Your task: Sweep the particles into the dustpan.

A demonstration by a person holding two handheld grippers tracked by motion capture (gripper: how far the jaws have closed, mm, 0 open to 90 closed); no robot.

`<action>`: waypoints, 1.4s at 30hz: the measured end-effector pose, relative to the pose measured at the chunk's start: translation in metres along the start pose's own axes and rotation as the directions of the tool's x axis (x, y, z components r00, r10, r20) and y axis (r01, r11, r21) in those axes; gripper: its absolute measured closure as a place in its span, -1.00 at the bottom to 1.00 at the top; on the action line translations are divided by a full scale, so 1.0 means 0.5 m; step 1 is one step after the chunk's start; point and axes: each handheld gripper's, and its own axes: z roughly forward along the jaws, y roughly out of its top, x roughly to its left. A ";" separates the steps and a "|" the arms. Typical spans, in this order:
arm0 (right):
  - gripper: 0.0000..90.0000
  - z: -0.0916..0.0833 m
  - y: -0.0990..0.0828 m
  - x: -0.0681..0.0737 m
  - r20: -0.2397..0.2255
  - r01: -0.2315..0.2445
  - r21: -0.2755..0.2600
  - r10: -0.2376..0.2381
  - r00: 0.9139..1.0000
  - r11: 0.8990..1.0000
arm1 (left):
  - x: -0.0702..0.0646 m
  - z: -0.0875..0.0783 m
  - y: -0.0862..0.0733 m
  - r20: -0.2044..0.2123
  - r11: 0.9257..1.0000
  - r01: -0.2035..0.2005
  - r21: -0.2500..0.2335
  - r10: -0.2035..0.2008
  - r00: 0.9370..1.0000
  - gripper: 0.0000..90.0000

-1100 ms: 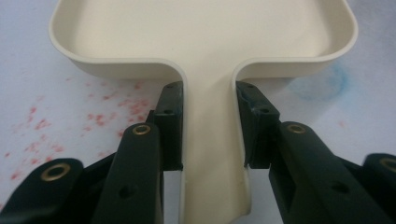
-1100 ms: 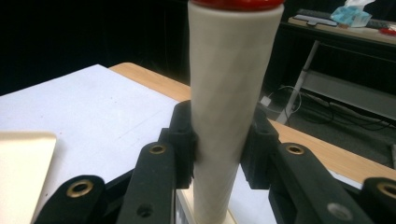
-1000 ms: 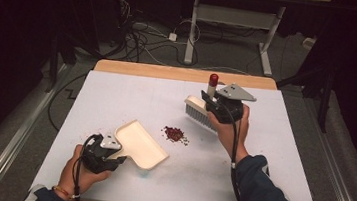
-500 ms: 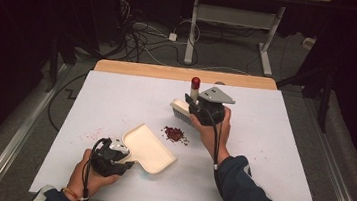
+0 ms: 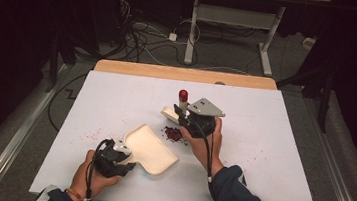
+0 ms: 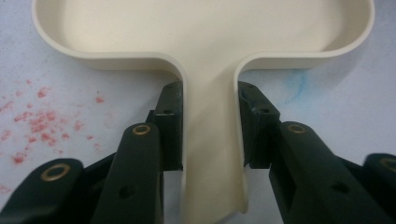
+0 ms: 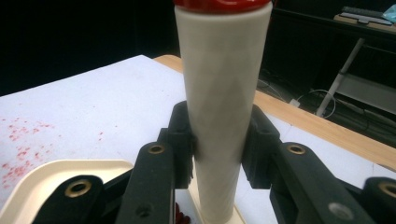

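High view: compared with a second ago, your right gripper (image 5: 183, 115) has carried the brush (image 5: 180, 106) left and nearer to you, so its white head now sits just behind the pile of dark red crumbs (image 5: 172, 133). Your left gripper (image 5: 119, 158) has moved the cream dustpan (image 5: 153, 147) right, toward the pile. The pan's tray is empty. Loose red specks (image 5: 93, 133) lie on the white table cover (image 5: 271, 155) to the left of the pan.

Left gripper view: both jaws are clamped on the dustpan handle (image 6: 211, 140); the tray (image 6: 205, 32) lies ahead, empty. Red specks (image 6: 37, 126) lie at the left.

Right gripper view: both jaws are clamped on the brush's white, red-capped handle (image 7: 219, 93), held upright. A corner of the dustpan (image 7: 60, 179) shows at lower left.
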 end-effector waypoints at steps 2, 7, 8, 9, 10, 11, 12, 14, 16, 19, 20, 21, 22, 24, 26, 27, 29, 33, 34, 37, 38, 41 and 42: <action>0.54 -0.006 -0.003 -0.001 -0.007 -0.006 -0.004 0.006 1.000 1.000 | 0.000 0.000 0.001 0.001 1.000 -0.005 0.001 0.005 1.000 0.42; 0.55 -0.014 -0.006 -0.001 -0.024 0.008 -0.003 -0.008 1.000 1.000 | 0.001 0.001 0.001 0.002 1.000 -0.008 0.001 0.008 1.000 0.42; 0.54 -0.017 -0.008 -0.001 -0.033 0.016 -0.006 -0.017 0.999 1.000 | 0.000 0.001 0.001 0.000 1.000 -0.009 0.002 0.009 1.000 0.42; 0.54 -0.018 -0.009 -0.001 -0.038 0.012 -0.007 -0.012 0.999 1.000 | 0.000 0.001 0.001 -0.001 1.000 -0.009 0.002 0.009 1.000 0.42; 0.54 -0.019 -0.009 -0.001 -0.043 0.011 -0.008 -0.012 0.999 1.000 | 0.001 0.001 0.001 0.002 1.000 -0.008 0.000 0.008 1.000 0.42; 0.54 -0.020 -0.010 -0.002 -0.044 0.010 -0.008 -0.010 0.999 1.000 | 0.001 0.001 0.001 0.002 1.000 -0.009 0.000 0.009 1.000 0.42; 0.54 -0.021 -0.010 -0.003 -0.045 0.007 -0.008 -0.008 0.999 1.000 | 0.001 0.001 0.001 0.002 1.000 -0.009 0.000 0.009 1.000 0.42; 0.54 -0.022 -0.011 -0.004 -0.050 0.002 -0.011 -0.003 0.999 1.000 | 0.001 0.001 0.001 0.000 1.000 -0.010 -0.002 0.010 1.000 0.42; 0.54 -0.025 -0.011 -0.007 -0.055 -0.007 -0.011 0.007 0.998 1.000 | 0.001 0.001 0.001 0.002 1.000 -0.009 -0.003 0.009 1.000 0.42; 0.55 -0.027 -0.011 -0.008 -0.061 -0.009 -0.011 0.009 0.998 1.000 | 0.001 0.001 0.001 0.002 1.000 -0.009 -0.002 0.009 1.000 0.42; 0.55 -0.028 -0.011 -0.008 -0.063 -0.010 -0.012 0.010 0.998 1.000 | 0.001 0.001 0.001 0.002 1.000 -0.008 -0.003 0.008 1.000 0.42; 0.55 -0.028 -0.011 -0.008 -0.066 -0.012 -0.015 0.011 0.998 1.000 | 0.001 0.001 0.001 0.002 1.000 -0.007 -0.003 0.007 1.000 0.42; 0.55 -0.029 -0.012 -0.008 -0.070 -0.012 -0.016 0.011 0.998 1.000 | 0.000 0.001 0.001 -0.001 1.000 -0.008 -0.002 0.008 1.000 0.42; 0.55 -0.030 -0.012 -0.008 -0.072 -0.009 -0.017 0.007 0.997 1.000 | 0.000 0.001 0.001 0.000 1.000 -0.008 -0.001 0.008 1.000 0.42; 0.55 -0.032 -0.013 -0.009 -0.075 -0.009 -0.016 0.008 0.997 1.000 | 0.000 0.001 0.001 -0.001 1.000 -0.008 0.000 0.008 1.000 0.42; 0.55 -0.033 -0.013 -0.010 -0.079 -0.008 -0.015 0.006 0.997 1.000 | 0.000 0.001 0.002 -0.001 1.000 -0.005 0.001 0.005 1.000 0.42; 0.55 -0.033 -0.012 -0.012 -0.080 -0.011 -0.015 0.010 0.997 1.000 | -0.001 0.001 0.002 -0.003 1.000 -0.001 0.000 0.001 1.000 0.42; 0.55 -0.034 -0.011 -0.014 -0.087 -0.011 -0.016 0.010 0.996 1.000 | -0.004 0.001 0.004 -0.009 1.000 0.006 0.002 -0.006 1.000 0.42; 0.55 -0.035 -0.011 -0.013 -0.089 -0.012 -0.018 0.010 0.996 1.000 | -0.004 0.001 0.004 -0.007 1.000 0.009 0.003 -0.009 1.000 0.42; 0.55 -0.035 -0.014 -0.008 -0.087 -0.016 -0.028 0.014 0.996 0.999 | -0.003 0.001 0.004 -0.006 1.000 0.010 0.005 -0.010 1.000 0.42; 0.55 -0.035 -0.014 -0.006 -0.088 -0.016 -0.028 0.013 0.996 0.999 | -0.004 0.001 0.004 -0.006 1.000 0.012 0.005 -0.012 1.000 0.42; 0.55 -0.036 -0.014 -0.002 -0.093 -0.018 -0.030 0.015 0.996 0.999 | -0.003 0.002 0.003 0.002 1.000 0.024 -0.003 -0.024 1.000 0.42; 0.55 -0.036 -0.014 -0.002 -0.093 -0.018 -0.030 0.015 0.996 0.999 | -0.002 0.002 0.004 0.004 1.000 0.022 0.002 -0.022 1.000 0.42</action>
